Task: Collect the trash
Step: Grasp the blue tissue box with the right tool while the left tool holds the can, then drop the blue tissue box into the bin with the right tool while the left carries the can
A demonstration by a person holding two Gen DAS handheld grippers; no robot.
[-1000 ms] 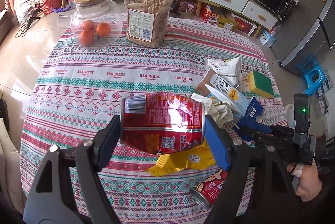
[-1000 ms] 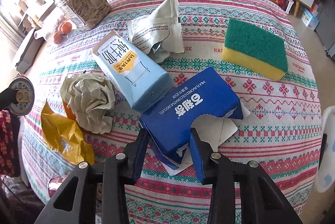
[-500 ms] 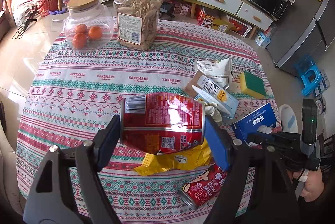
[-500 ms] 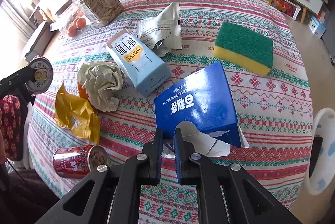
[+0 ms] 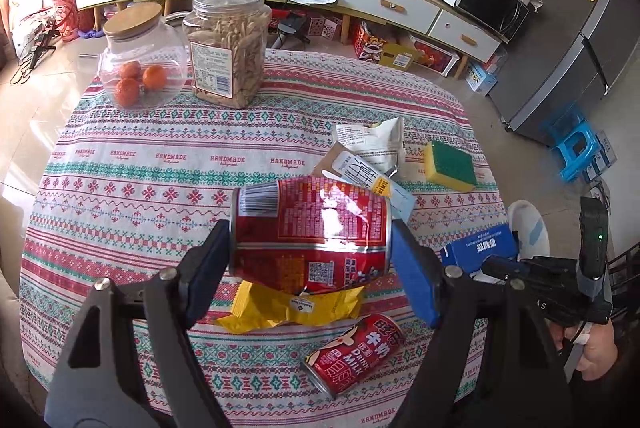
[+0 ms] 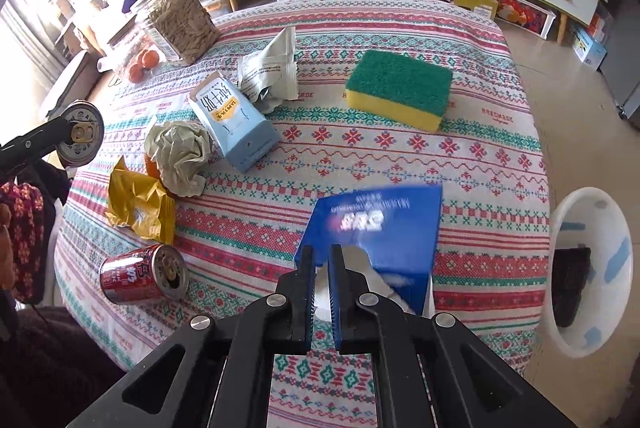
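My left gripper (image 5: 310, 248) is shut on a dented red can (image 5: 312, 240), held sideways above the table; its lid end shows in the right wrist view (image 6: 82, 138). My right gripper (image 6: 320, 268) is shut on the torn edge of a blue biscuit box (image 6: 384, 228), lifted off the cloth near the table's right edge; the box also shows in the left wrist view (image 5: 480, 250). On the table lie a second red can (image 6: 142, 274), a yellow wrapper (image 6: 138, 208), a crumpled paper ball (image 6: 180, 154), a light blue milk carton (image 6: 234, 122) and a grey-white pouch (image 6: 272, 74).
A white bin (image 6: 588, 276) stands on the floor right of the table. A green-yellow sponge (image 6: 398, 88) lies at the right. A jar of oranges (image 5: 140, 68) and a jar of seeds (image 5: 228, 46) stand at the far edge. Drawers line the back wall.
My right gripper closed on the blue box and lifted it back toward the table's right edge. My left gripper rose and drew back, still holding the can.
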